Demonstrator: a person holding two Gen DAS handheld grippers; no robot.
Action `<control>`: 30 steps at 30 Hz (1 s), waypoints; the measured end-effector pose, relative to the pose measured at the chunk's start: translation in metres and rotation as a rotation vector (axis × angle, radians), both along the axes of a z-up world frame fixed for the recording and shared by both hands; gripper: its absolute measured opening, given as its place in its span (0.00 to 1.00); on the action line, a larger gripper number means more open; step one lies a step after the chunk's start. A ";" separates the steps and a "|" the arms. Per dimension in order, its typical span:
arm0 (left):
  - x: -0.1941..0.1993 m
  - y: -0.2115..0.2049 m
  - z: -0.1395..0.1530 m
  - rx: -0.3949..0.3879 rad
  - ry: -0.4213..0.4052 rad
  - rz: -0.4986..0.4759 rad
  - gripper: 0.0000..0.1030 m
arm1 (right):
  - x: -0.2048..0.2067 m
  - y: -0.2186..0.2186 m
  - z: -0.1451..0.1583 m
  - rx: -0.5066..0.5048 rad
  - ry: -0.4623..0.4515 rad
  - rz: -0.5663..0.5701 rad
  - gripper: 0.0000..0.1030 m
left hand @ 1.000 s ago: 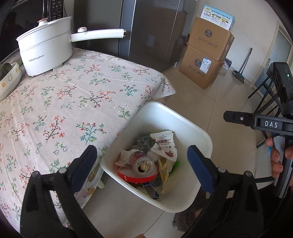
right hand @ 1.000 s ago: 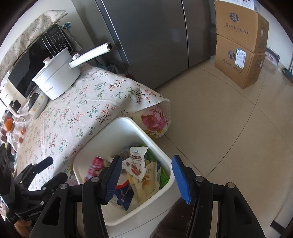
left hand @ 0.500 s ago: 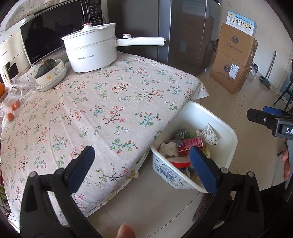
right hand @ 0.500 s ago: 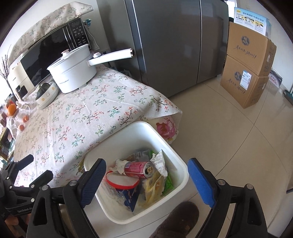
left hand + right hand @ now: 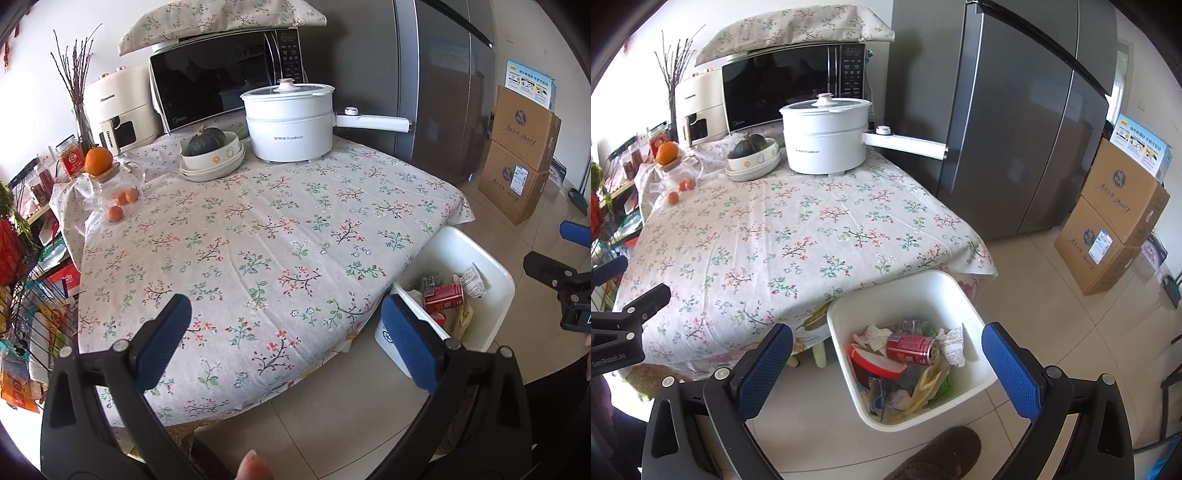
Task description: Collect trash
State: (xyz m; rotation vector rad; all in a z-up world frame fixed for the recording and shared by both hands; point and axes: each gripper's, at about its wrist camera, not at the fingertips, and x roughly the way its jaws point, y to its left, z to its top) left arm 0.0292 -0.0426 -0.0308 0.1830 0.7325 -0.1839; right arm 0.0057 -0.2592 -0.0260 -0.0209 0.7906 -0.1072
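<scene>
Seemingly done: the white square plastic bin (image 5: 964,306), lower centre, holds the trash.
Left gripper (image 5: 291,338) and right gripper (image 5: 886,363), its jaws just opened, gape empty; next, scan the floral tablecloth (image 5: 798,229).

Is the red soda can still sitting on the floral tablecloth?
No, the red can lies on its side among wrappers inside the white bin on the floor.

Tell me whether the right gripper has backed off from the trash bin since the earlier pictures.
Yes. The right gripper has pulled up and back: the trash bin now sits smaller between open, empty jaws, and more tablecloth shows.
</scene>
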 end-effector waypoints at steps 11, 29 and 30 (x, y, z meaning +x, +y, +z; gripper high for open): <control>-0.031 0.036 0.000 -0.061 0.007 0.050 0.99 | -0.031 0.039 0.008 -0.025 -0.074 0.033 1.00; -0.043 0.020 0.011 -0.100 -0.072 0.017 0.99 | -0.035 0.034 0.017 -0.015 -0.146 -0.012 1.00; -0.043 0.020 0.010 -0.101 -0.070 0.016 0.99 | -0.035 0.034 0.017 -0.014 -0.146 -0.012 1.00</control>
